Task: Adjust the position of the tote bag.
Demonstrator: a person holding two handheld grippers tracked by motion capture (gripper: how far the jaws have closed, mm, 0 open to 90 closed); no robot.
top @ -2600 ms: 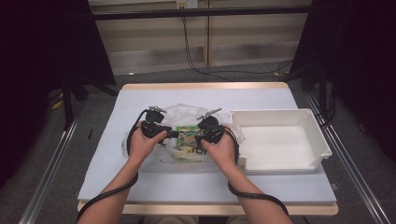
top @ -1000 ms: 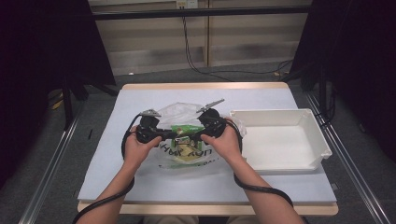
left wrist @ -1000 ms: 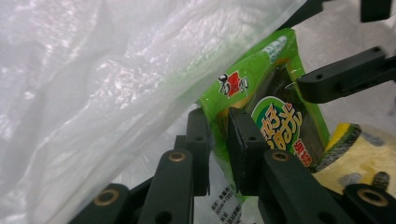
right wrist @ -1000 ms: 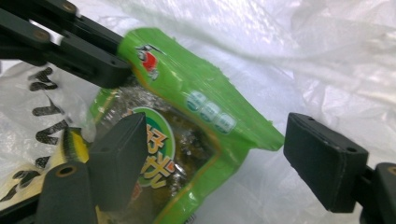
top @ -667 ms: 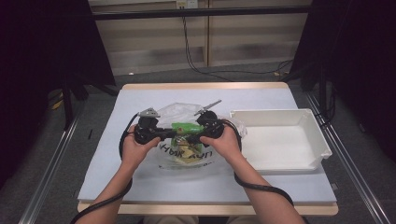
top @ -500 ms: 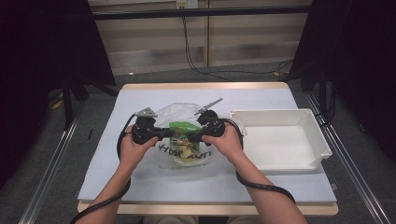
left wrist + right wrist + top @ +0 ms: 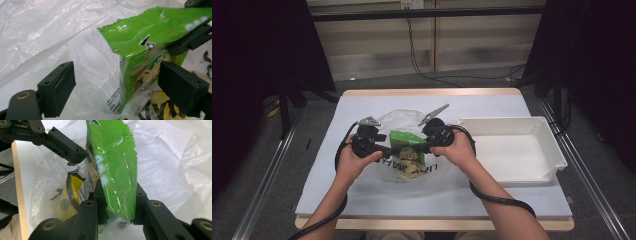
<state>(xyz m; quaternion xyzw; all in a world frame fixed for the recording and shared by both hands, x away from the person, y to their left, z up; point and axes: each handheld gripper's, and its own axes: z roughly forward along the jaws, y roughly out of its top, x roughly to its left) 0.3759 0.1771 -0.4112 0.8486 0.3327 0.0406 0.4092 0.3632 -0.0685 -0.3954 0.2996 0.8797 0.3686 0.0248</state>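
Left gripper [image 7: 117, 82]: my jaws have just spread wide, gripping nothing | Right gripper [image 7: 117, 212]: my jaws have just closed, clamping the green packet [image 7: 115, 170] | Below: plastic bag [image 7: 404, 172], table [image 7: 362, 107].

open fingers [image 7: 62, 87] flank green packet [image 7: 150, 45] over plastic bag [image 7: 50, 32]

Count: 1 table [image 7: 362, 107]. 1 clear plastic bag [image 7: 404, 117] at centre. 1 green snack packet [image 7: 404, 137] at the bag mouth. At least 1 more packet, yellow [image 7: 409, 170], inside the bag just toward 6 o'clock of the green one; can't tell if there are others under it. 1 white tray [image 7: 557, 152] at 3 o'clock. 2 tools: left tool [image 7: 387, 150] at 9 o'clock of the green packet, right tool [image 7: 419, 147] at 3 o'clock of it. 2 hands, one per tool.
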